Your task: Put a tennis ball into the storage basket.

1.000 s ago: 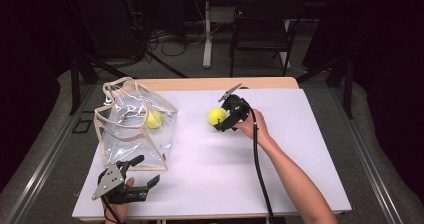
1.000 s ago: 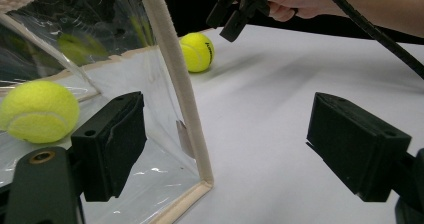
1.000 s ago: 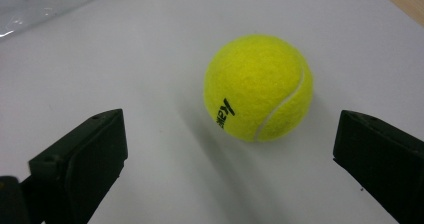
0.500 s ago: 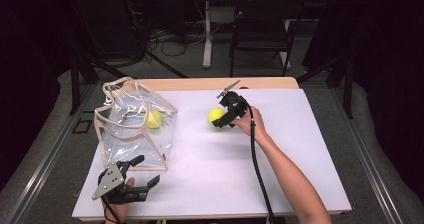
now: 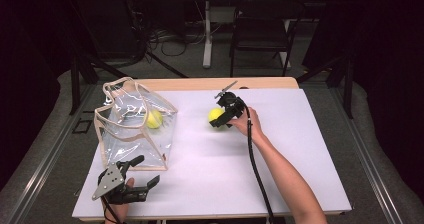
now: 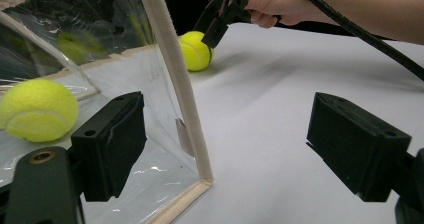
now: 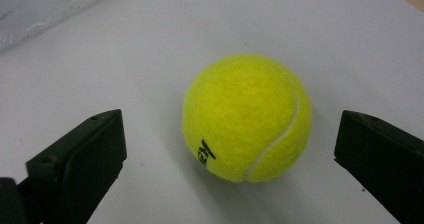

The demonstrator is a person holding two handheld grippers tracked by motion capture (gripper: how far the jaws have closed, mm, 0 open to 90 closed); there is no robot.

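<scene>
Right gripper [image 7: 230, 149] reaches forward, jaws apart, apparently untouching around the tennis ball [image 7: 247, 118].

Left claw [image 6: 225, 149] spread wide beside clear bag [image 6: 100, 59] holding tennis ball [image 6: 37, 109]; second ball [image 6: 196, 50] under right claw [image 6: 220, 19].

Bare table [image 5: 280, 149] lies open from 3 to 6 o'clock; the clear bag [image 5: 131, 129] blocks 9 o'clock, beside the tennis ball [image 5: 216, 115].
</scene>
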